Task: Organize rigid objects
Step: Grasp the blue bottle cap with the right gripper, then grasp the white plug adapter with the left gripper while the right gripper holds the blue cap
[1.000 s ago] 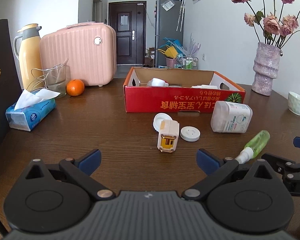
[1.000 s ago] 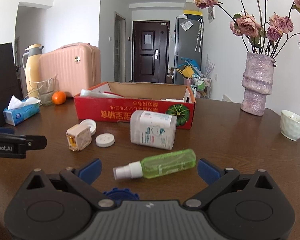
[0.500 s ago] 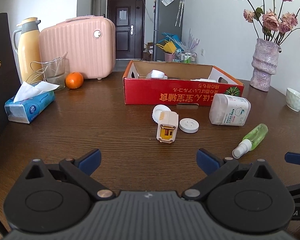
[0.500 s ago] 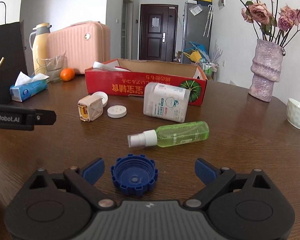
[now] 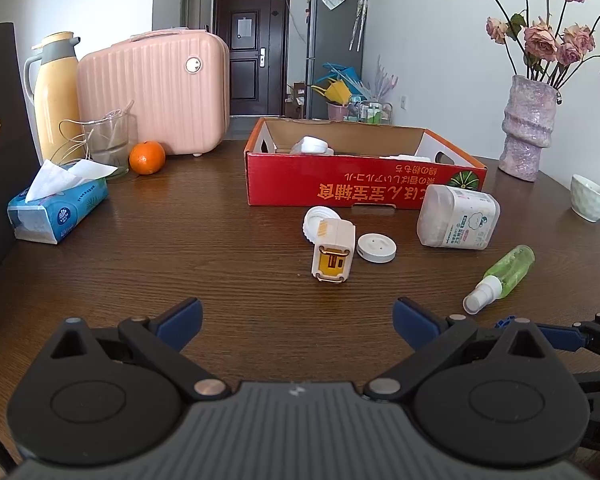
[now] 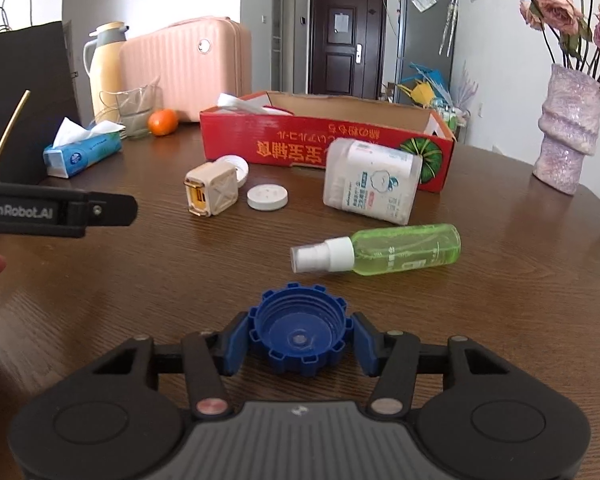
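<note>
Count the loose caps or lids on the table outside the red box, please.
3: a blue cap between the right gripper's jaws; a white disc lid mid-table; a white ribbed cap behind the beige charger. Others may be hidden.

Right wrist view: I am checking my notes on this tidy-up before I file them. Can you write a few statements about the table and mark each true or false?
1. The right tool has its pads against the blue cap. True; its jaws have just been closing.
2. The green spray bottle stands upright. False: it lies on its side on the table.
3. The left tool holds the beige charger. False: its jaws are open with nothing between them, and the charger lies beyond them.
4. The white jar lies in front of the red box. True.
5. The orange is inside the red box. False: it sits on the table beside a glass.
</note>
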